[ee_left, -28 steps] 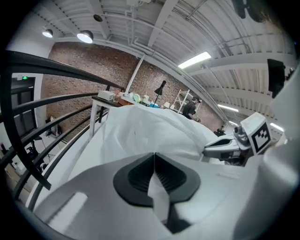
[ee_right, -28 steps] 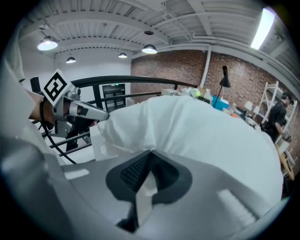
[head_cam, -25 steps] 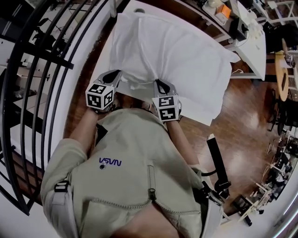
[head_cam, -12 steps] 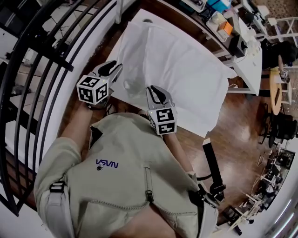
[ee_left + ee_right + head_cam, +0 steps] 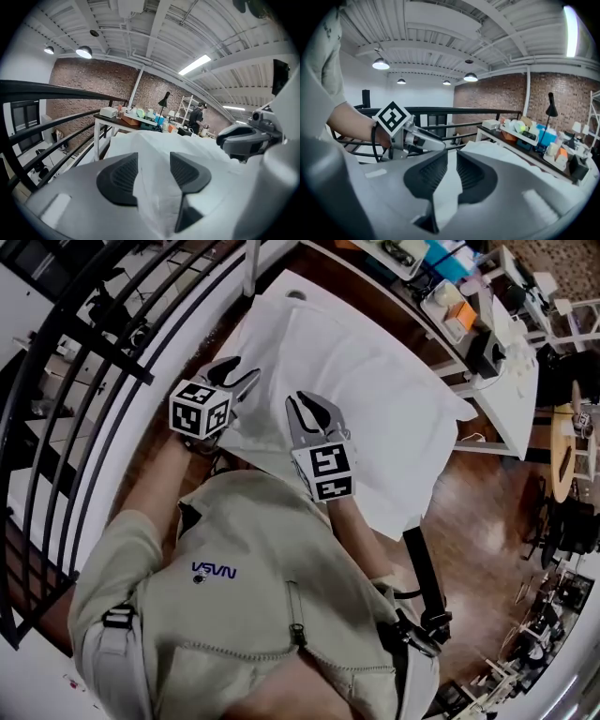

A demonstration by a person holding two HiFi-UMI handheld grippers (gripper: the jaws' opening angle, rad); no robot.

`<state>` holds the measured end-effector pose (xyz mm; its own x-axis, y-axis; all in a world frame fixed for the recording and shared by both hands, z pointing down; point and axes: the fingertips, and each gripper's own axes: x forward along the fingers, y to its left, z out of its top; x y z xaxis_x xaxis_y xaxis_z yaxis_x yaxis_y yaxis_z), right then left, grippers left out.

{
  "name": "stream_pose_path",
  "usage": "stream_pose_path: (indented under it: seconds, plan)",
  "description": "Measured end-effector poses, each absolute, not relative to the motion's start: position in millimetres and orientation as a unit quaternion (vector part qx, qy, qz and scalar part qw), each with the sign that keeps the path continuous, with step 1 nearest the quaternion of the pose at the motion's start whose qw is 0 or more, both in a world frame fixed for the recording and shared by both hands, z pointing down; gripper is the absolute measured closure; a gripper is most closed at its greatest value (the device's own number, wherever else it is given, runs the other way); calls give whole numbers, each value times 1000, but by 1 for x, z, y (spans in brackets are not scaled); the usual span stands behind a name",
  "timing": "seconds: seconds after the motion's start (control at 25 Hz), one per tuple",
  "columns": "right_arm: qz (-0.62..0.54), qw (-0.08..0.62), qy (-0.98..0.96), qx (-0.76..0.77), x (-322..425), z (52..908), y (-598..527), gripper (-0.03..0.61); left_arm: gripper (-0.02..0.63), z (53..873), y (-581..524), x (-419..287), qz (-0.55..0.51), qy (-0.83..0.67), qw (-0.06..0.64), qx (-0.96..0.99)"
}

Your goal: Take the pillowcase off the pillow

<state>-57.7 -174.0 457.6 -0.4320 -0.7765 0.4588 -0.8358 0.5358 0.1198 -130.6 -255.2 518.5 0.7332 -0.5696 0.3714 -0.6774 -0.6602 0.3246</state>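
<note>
My left gripper (image 5: 153,159) has just been opening: jaws apart, with a loose fold of the white fabric pillowcase (image 5: 375,390) between them. My right gripper (image 5: 452,161), eased slightly, pinches another fold. The black metal railing (image 5: 112,343) crowds my left, and the brown wooden floor (image 5: 487,502) lies open to my right. The pillowcase lies wrinkled across the white table (image 5: 284,284), perhaps still on the pillow.

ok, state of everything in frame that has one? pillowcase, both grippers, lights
pillowcase: not off yet, lying flat on the table, near edge gathered at the grippers
left gripper: open, jaws have just been opening, a pillowcase fold between them, not clamped
right gripper: shut on a pillowcase fold, though its jaws have just eased open slightly
ceiling lamps: lit
</note>
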Motion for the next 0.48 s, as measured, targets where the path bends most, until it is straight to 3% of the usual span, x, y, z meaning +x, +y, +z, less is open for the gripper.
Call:
stream_pose_path:
  seconds: [0.12, 0.28, 0.4, 0.44, 0.48]
  plan:
    - [64, 229, -849, 473, -49, 456, -189, 531, 379, 528, -263, -119, 138, -347, 232, 898]
    - [73, 238, -834, 492, -40, 463, -215, 476, 377, 553, -279, -105, 181, -328, 229, 898]
    - [81, 246, -822, 507, -48, 468, -225, 468, 364, 575, -281, -99, 197, -292, 269, 896]
    - [82, 253, -819, 509, -52, 470, -229, 463, 374, 578, -278, -93, 195, -273, 284, 898]
    - [84, 260, -816, 510, -55, 474, -233, 459, 432, 578, -273, -86, 194, -252, 291, 902]
